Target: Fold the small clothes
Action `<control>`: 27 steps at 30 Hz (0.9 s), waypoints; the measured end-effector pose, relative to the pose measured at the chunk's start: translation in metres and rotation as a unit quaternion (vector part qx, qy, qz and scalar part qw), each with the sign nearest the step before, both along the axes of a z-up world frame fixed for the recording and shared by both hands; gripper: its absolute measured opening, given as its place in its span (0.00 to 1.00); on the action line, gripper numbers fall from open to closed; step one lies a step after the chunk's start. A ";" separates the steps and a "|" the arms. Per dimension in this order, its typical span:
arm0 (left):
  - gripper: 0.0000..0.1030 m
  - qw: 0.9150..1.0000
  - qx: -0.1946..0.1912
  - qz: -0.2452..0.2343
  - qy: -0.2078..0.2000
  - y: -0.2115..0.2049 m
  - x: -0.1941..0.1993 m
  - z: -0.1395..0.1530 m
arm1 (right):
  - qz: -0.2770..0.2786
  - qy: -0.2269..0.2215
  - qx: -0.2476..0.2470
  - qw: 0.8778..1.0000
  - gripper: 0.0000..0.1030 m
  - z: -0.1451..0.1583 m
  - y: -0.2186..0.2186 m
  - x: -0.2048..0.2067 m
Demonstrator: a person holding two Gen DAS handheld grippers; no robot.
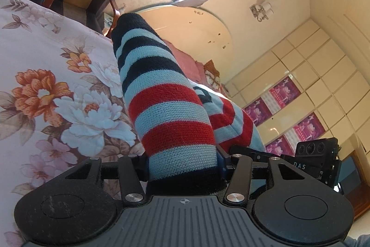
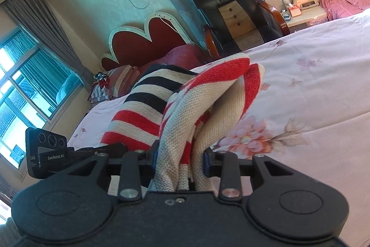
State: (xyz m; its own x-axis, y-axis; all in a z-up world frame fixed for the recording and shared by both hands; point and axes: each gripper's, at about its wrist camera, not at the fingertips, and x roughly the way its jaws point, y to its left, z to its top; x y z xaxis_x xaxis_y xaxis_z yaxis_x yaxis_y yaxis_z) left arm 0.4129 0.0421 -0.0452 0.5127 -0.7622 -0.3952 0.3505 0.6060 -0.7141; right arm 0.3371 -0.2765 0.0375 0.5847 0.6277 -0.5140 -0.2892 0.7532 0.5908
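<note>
Our striped knit garment [image 1: 171, 112] hangs lifted above the floral bed [image 1: 46, 75], bunched rather than squared. Our left claw [image 1: 182, 168] pinches one dark-edged end; our right claw [image 2: 179, 163] clamps gathered folds of the same knit. We judge the fold under way, with laying down and neatening not yet done.

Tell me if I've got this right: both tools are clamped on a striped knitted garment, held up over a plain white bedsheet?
Nearly. Both the left tool and the right tool are clamped on the striped knitted garment, but the bedsheet is not plain white. It is pale with a print of large orange and white flowers, plainest in the left wrist view.
</note>
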 end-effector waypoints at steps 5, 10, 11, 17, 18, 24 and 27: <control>0.49 1.000 0.000 0.006 -0.003 0.056 -0.012 0.006 | 0.009 -0.005 -0.013 1.000 0.32 0.007 0.054 -0.006; 0.49 1.000 0.012 0.008 -0.006 0.104 -0.019 0.008 | 0.013 -0.004 -0.013 1.000 0.32 0.008 0.102 -0.007; 0.49 1.000 0.014 0.010 -0.006 0.113 -0.020 0.007 | 0.015 -0.003 -0.012 1.000 0.32 0.007 0.111 -0.006; 0.49 1.000 0.009 0.025 0.013 0.170 -0.023 -0.013 | 0.028 0.009 -0.008 1.000 0.32 -0.003 0.161 0.001; 0.49 0.999 0.009 0.028 0.017 0.178 -0.022 -0.017 | 0.030 0.013 -0.007 0.999 0.32 -0.005 0.171 0.001; 0.49 0.998 0.021 0.035 0.046 0.221 -0.020 -0.047 | 0.044 0.028 -0.007 0.999 0.32 -0.030 0.220 0.008; 0.50 0.996 0.046 0.041 0.067 0.237 -0.024 -0.067 | 0.063 0.034 -0.014 0.997 0.32 -0.048 0.239 0.009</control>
